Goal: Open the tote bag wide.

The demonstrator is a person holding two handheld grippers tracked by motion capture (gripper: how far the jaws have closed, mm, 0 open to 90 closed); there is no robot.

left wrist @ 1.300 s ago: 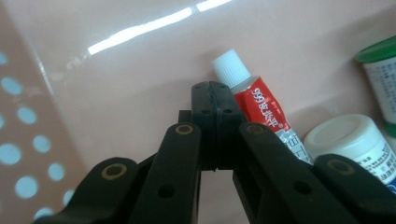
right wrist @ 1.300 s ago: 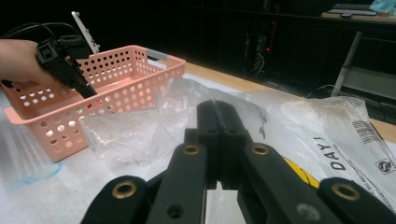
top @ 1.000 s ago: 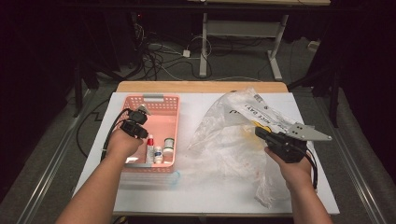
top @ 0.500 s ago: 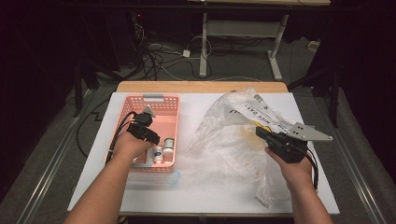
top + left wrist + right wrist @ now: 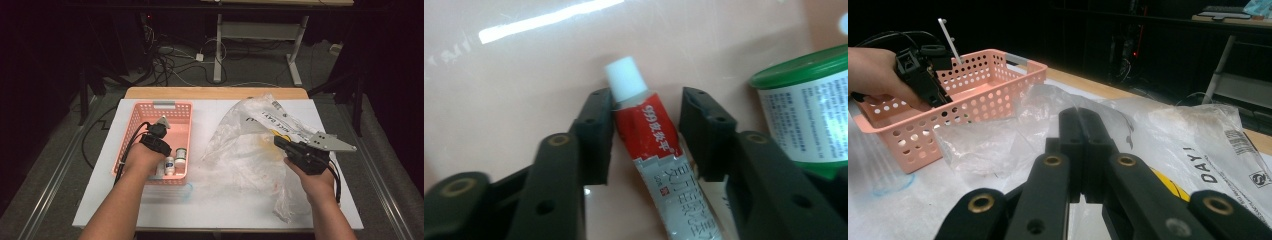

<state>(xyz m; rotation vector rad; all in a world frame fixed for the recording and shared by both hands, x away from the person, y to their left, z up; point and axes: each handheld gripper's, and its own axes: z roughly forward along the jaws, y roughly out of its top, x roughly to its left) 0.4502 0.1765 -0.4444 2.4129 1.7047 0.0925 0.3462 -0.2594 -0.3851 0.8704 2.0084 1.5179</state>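
A red and white tube [image 5: 654, 135] with a white cap lies on the floor of the pink basket [image 5: 150, 107]. My left gripper [image 5: 647, 100] reaches down into the basket and straddles the tube. Its jaws have just been closing: the left pad touches the tube, while a gap remains at the right pad. In the high view the left gripper [image 5: 156, 142] sits over the basket's near end. My right gripper [image 5: 277, 141] is shut on the edge of a clear plastic bag [image 5: 250, 145] and holds it up off the table.
A green-lidded jar [image 5: 804, 105] stands right beside the tube. Two small white bottles [image 5: 180, 156] lie at the basket's near end. The bag spreads over the right half of the white table [image 5: 210, 205]. Cables and desk legs lie beyond the far edge.
My left hand shifted slightly right and lower in the basket, so it now covers the tube in the high view. The right hand and the bag kept still.
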